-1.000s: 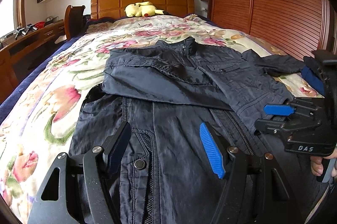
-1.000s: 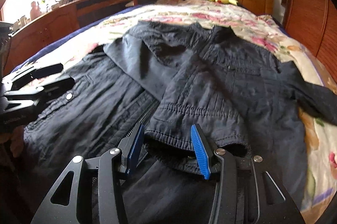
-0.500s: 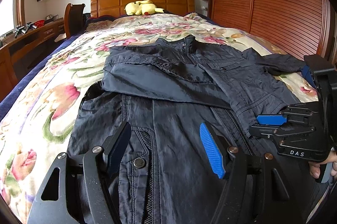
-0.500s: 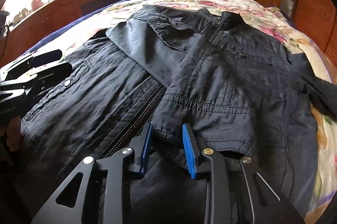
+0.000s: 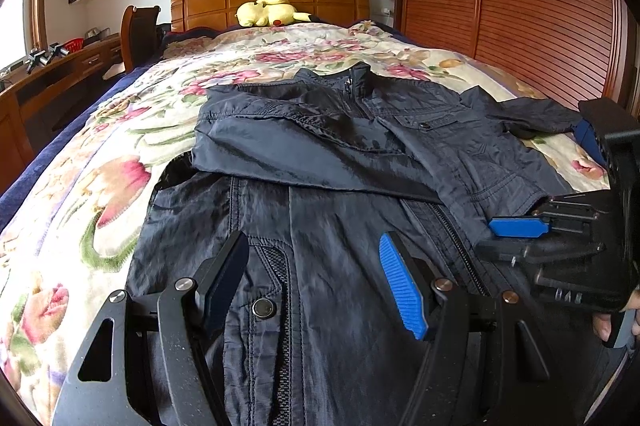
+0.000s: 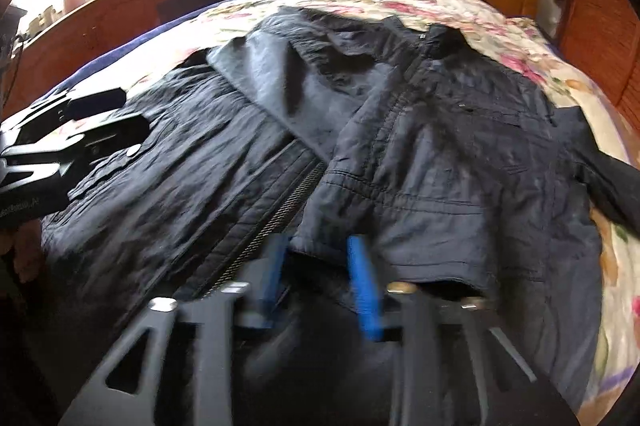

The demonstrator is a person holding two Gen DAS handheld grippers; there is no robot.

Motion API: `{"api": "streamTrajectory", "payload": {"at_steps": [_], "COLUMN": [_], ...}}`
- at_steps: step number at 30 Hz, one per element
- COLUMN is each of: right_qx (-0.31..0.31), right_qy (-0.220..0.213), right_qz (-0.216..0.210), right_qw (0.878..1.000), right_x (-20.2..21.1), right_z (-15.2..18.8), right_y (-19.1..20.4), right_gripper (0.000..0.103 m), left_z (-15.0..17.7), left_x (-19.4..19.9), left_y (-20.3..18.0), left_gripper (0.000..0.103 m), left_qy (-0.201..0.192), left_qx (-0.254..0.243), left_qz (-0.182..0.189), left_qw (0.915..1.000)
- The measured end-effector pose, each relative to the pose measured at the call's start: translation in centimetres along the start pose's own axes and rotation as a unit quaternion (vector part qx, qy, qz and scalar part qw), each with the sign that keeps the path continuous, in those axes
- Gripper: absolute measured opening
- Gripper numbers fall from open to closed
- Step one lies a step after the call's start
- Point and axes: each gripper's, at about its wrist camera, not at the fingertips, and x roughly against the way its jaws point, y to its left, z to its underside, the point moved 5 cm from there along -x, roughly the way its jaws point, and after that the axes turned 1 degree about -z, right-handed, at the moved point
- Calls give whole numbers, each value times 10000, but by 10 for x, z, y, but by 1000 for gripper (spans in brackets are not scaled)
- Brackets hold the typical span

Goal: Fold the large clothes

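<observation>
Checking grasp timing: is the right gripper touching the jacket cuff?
Touching: the right wrist view shows the right gripper, jaws just closing, pinching the cuff.

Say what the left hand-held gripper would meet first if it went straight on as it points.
Probably the jacket: the left hand-held gripper points down at its front panel, jaws open around nothing.

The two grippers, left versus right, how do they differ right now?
The left gripper stands open over the jacket's front with nothing between its pads; the right gripper has just been closing, with a cuff between its jaws. The left looks sharp, the right blurred. Both have blue pads.
</observation>
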Motion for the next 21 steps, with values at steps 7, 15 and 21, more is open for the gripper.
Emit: {"api": "streamTrajectory", "payload": {"at_steps": [7, 15, 21], "right_qx": [-528, -942, -1172], "right_qy": [-755, -1182, -1000], "right_qz": [794, 1597, 1906], "right_qw": [9926, 9755, 9695], "right_x": [44, 73, 67], "right_z": [-6, -24, -22], "right_y": [-40, -93, -108], "right_gripper": [7, 7, 26], "left_z": [-2, -20, -33], "left_x": [2, 6, 7], "left_y": [-6, -21, -41], "left_gripper": [69, 69, 69], "left_qy": [-10, -128, -273], "left_qx": [-131, -67, -142], "left_qz": [-24, 169, 306], "left_qw": [9999, 9998, 9991]}}
